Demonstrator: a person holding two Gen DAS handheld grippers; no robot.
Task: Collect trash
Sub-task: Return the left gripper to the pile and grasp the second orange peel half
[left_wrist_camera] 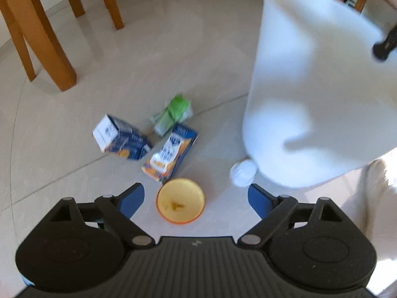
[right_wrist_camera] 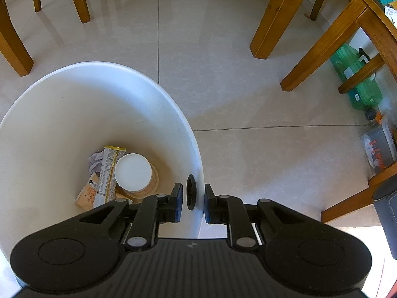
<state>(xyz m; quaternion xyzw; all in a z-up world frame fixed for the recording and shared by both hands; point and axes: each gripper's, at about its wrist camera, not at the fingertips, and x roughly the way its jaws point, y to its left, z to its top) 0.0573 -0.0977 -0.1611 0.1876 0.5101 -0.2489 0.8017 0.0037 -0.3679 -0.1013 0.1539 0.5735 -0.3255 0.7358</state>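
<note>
My left gripper (left_wrist_camera: 196, 197) is open just above the tiled floor, its blue fingertips either side of an orange-rimmed yellow cup (left_wrist_camera: 180, 200) that lies with its mouth toward me. Beyond the cup lie two blue cartons (left_wrist_camera: 171, 152) (left_wrist_camera: 120, 137) and a crumpled green wrapper (left_wrist_camera: 172, 114). A white paper ball (left_wrist_camera: 242, 172) rests against the white bin (left_wrist_camera: 315, 94), which stands tilted at right. My right gripper (right_wrist_camera: 192, 202) is shut on the bin's rim (right_wrist_camera: 198, 173), one finger inside and one outside. Inside the bin lie a paper cup (right_wrist_camera: 135, 173), a snack wrapper (right_wrist_camera: 108, 171) and crumpled paper (right_wrist_camera: 95, 160).
Wooden chair and table legs (left_wrist_camera: 53, 49) (right_wrist_camera: 275, 22) ring the floor area. Under the table at right sit a green container (right_wrist_camera: 357, 79) and a clear plastic box (right_wrist_camera: 378, 149). A pale sleeve (left_wrist_camera: 374, 198) shows at the left view's right edge.
</note>
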